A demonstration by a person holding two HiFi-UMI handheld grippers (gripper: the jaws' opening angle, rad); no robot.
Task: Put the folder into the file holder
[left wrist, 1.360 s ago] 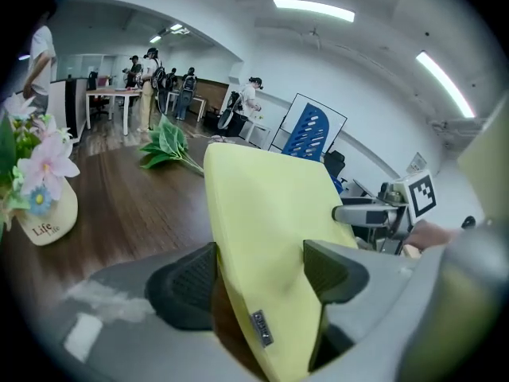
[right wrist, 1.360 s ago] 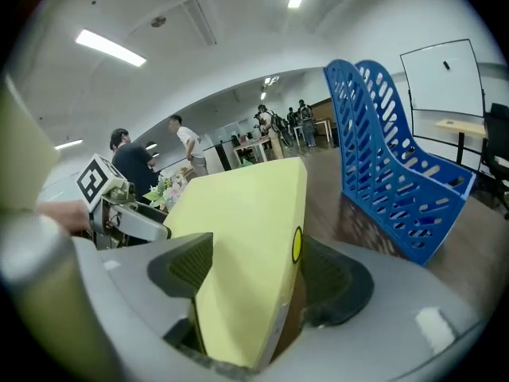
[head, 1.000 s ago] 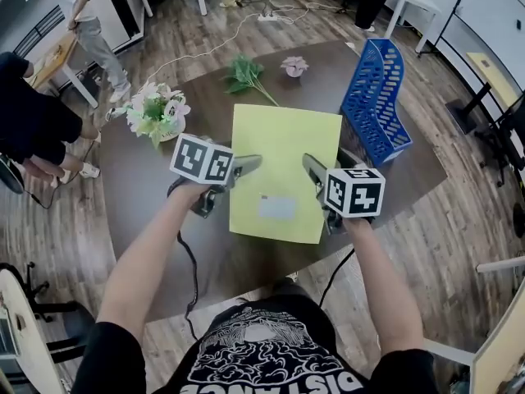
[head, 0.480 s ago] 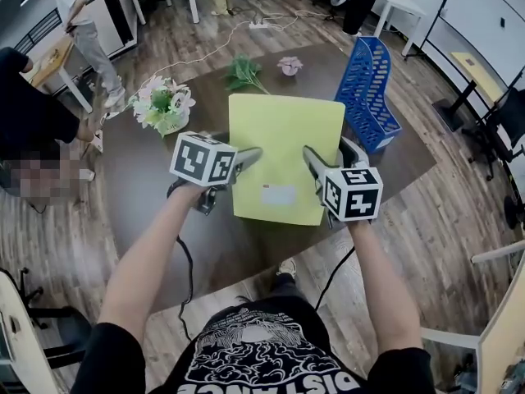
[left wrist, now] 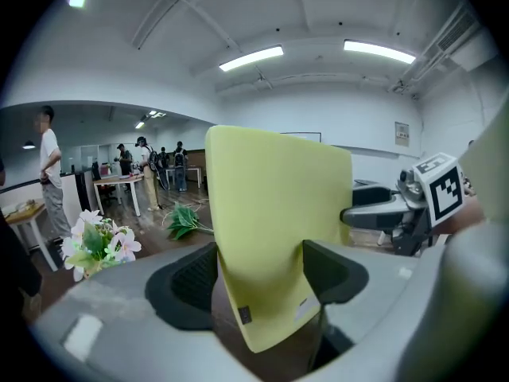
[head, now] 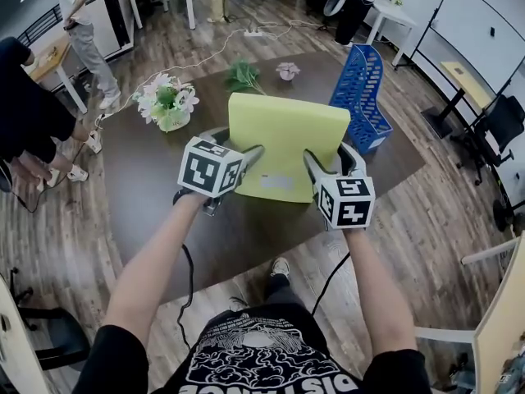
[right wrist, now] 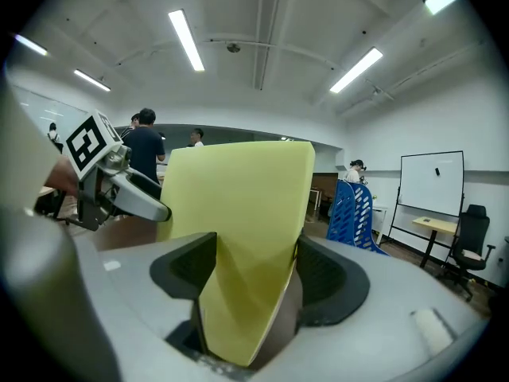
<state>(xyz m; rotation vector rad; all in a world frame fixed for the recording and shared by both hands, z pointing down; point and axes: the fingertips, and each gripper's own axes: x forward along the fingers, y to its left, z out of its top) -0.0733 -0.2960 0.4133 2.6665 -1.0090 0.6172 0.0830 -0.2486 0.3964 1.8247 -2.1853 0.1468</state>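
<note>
A yellow-green folder (head: 287,134) hangs tilted above the dark round table (head: 148,171), held by its two side edges. My left gripper (head: 238,144) is shut on its left edge; in the left gripper view the folder (left wrist: 278,213) fills the gap between both pads. My right gripper (head: 328,156) grips the right edge. Its jaws have just been closing, with the folder (right wrist: 238,213) pressed between the pads. The blue file holder (head: 361,89) stands upright at the table's far right, beyond the folder and apart from it.
A flower bouquet (head: 166,101) sits at the table's far left. Green leaves (head: 242,76) and a small pink flower pot (head: 287,71) lie at the far edge. People stand at the left (head: 25,97). A black chair (head: 492,121) is at the right.
Both grippers have risen with the folder. It has left the tabletop and tipped from lying flat to standing steeply, its far edge now higher.
</note>
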